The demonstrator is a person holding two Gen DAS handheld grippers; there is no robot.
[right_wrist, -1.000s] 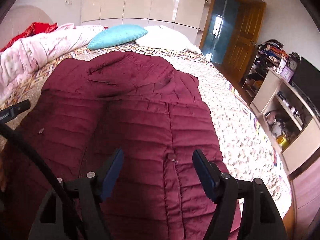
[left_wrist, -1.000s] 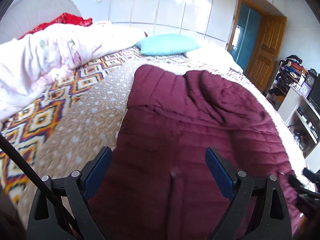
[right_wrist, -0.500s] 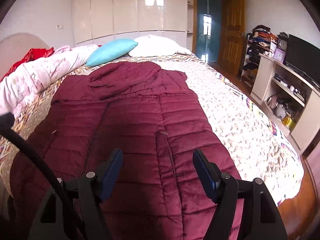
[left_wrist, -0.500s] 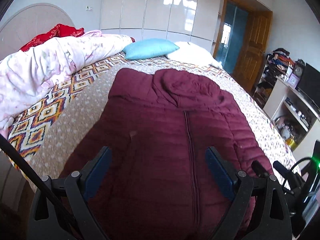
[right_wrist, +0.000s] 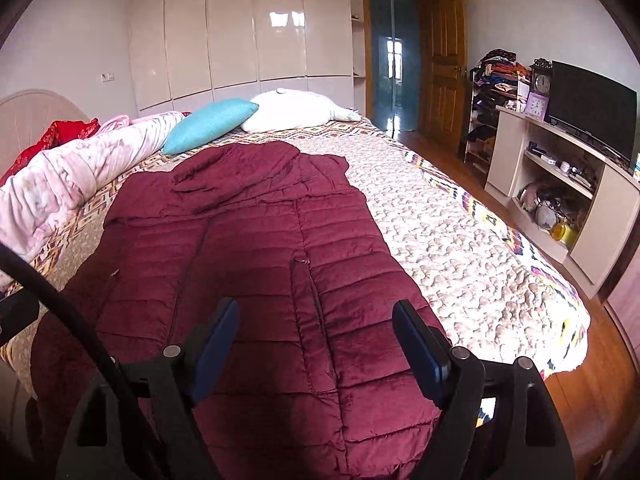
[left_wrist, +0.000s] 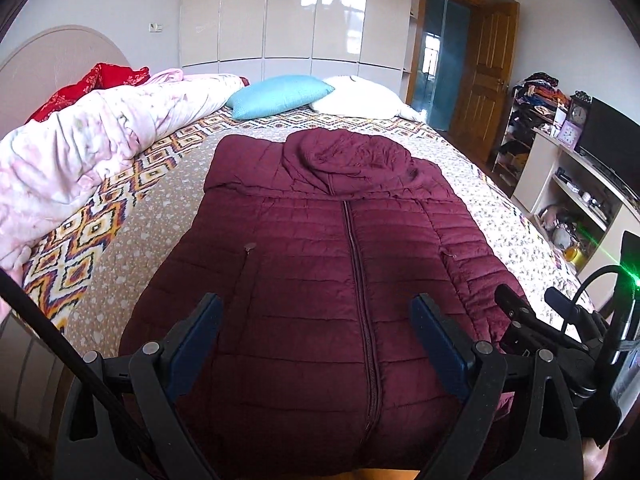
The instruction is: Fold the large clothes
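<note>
A large maroon quilted jacket [left_wrist: 320, 272] lies flat on the bed, zipped, front up, hood toward the pillows. It also shows in the right wrist view [right_wrist: 256, 272]. My left gripper [left_wrist: 316, 320] is open and empty, held above the jacket's lower hem near the zipper. My right gripper [right_wrist: 316, 328] is open and empty above the jacket's lower right part, near the pocket zip. The right gripper's body shows at the right edge of the left wrist view [left_wrist: 560, 328].
The bed [right_wrist: 460, 240] carries a patterned bedspread, a pink quilt [left_wrist: 80, 148] along the left, a blue pillow [left_wrist: 280, 94] and a white pillow [left_wrist: 360, 98] at the far end. A TV cabinet [right_wrist: 568, 184] and wooden door [right_wrist: 444, 64] stand right.
Both grippers have pulled back and risen from the jacket toward the bed's foot. The whole jacket now shows, lying flat. Both grippers stay open.
</note>
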